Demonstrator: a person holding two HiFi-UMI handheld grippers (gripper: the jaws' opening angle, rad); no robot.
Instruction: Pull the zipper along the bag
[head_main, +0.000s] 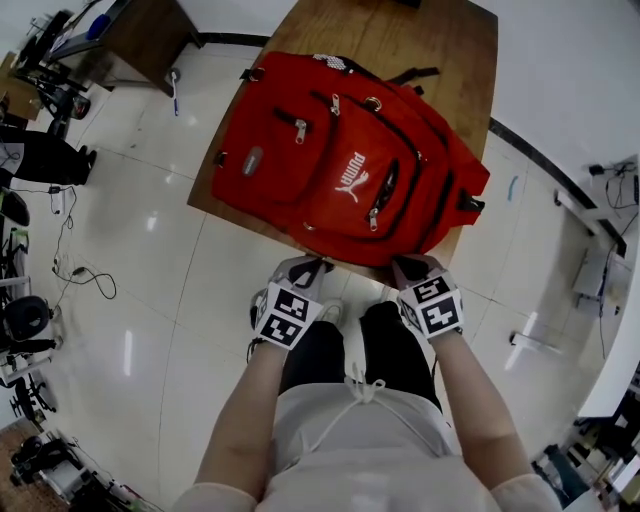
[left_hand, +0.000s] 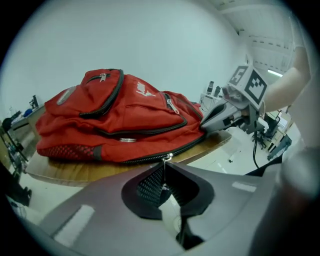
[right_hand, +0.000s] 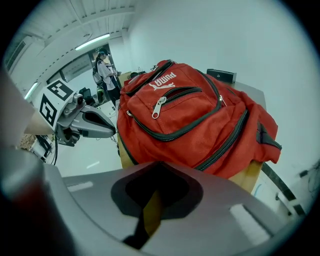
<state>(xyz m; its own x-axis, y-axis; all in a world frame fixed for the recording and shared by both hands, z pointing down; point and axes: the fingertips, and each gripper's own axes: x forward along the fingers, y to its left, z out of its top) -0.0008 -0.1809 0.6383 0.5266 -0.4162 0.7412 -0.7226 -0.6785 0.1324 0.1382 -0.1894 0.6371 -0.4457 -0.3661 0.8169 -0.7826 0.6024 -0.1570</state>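
Observation:
A red backpack lies flat on a wooden table, its base at the near edge. In the left gripper view, the bag has a dark zipper track along its near side. The metal zipper pull is pinched by my left gripper, which is shut on it. My left gripper is at the bag's near-left edge. My right gripper is at the near-right corner. Its jaws close to a point on the bag's edge. In the right gripper view, the bag meets my right gripper.
Glossy tiled floor surrounds the table. A second desk and cables and equipment stand at the left. A person stands in the background. A black box sits at the table's far end.

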